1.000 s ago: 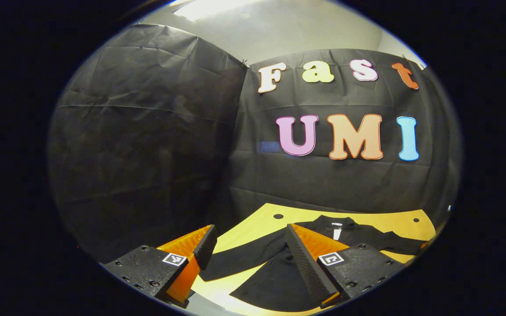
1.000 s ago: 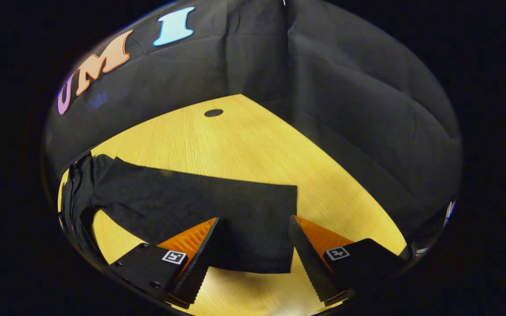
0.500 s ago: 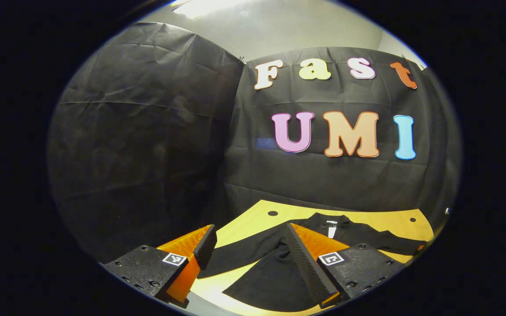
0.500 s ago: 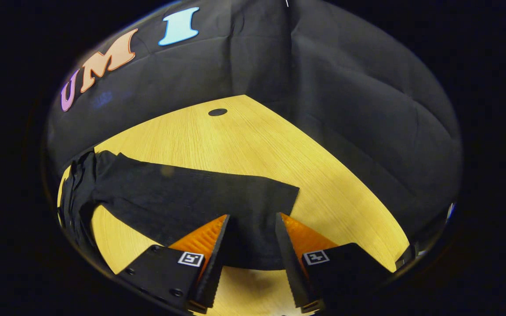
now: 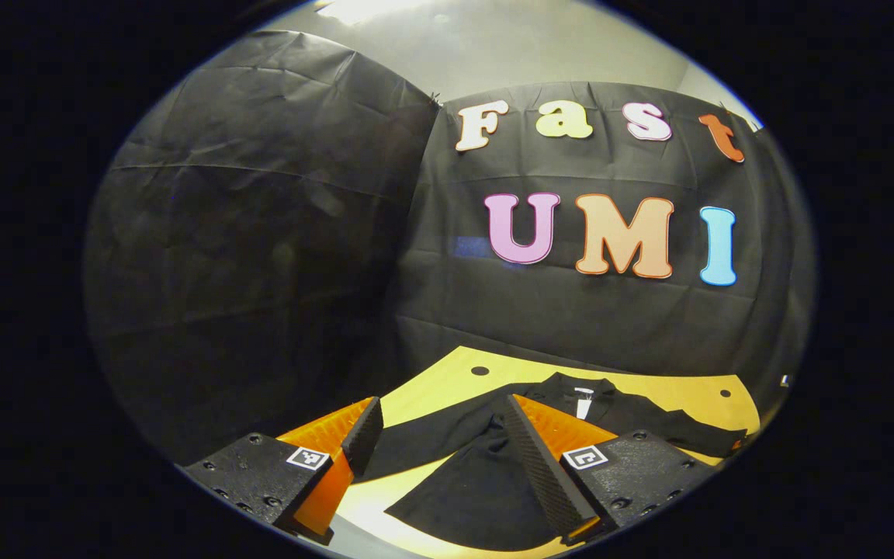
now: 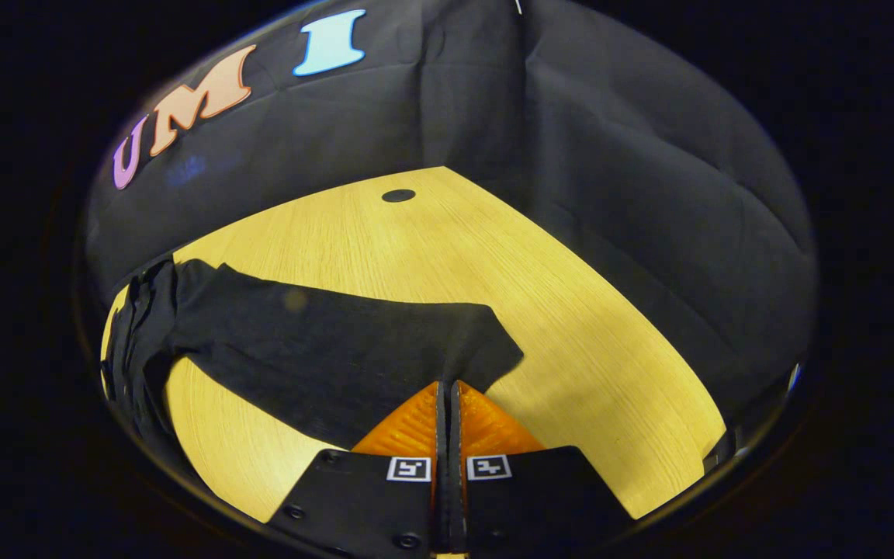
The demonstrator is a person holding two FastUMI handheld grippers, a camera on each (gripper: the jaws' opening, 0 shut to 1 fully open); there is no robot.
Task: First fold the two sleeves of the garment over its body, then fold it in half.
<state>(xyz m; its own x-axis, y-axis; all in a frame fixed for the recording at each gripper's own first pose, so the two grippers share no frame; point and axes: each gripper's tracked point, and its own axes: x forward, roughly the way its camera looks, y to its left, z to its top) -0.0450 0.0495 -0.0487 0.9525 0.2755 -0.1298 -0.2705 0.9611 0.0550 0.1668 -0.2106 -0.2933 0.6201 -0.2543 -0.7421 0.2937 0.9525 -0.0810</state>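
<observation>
On the wooden table point(image 6: 431, 248) we are seeing the black garment point(image 5: 486, 481) lying spread out, its right sleeve point(image 6: 323, 349) stretching across the boards. Our right gripper point(image 6: 445, 388), wide apart a second ago, is now pinching the sleeve's cuff end, which is bunching between the closed fingers. Our left gripper point(image 5: 435, 423) is hanging with its jaws spread above the garment's other sleeve, barely shifted since before.

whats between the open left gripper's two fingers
In the left gripper view, the left gripper is open; between its fingers lie the garment's black sleeve and bare table.
</observation>
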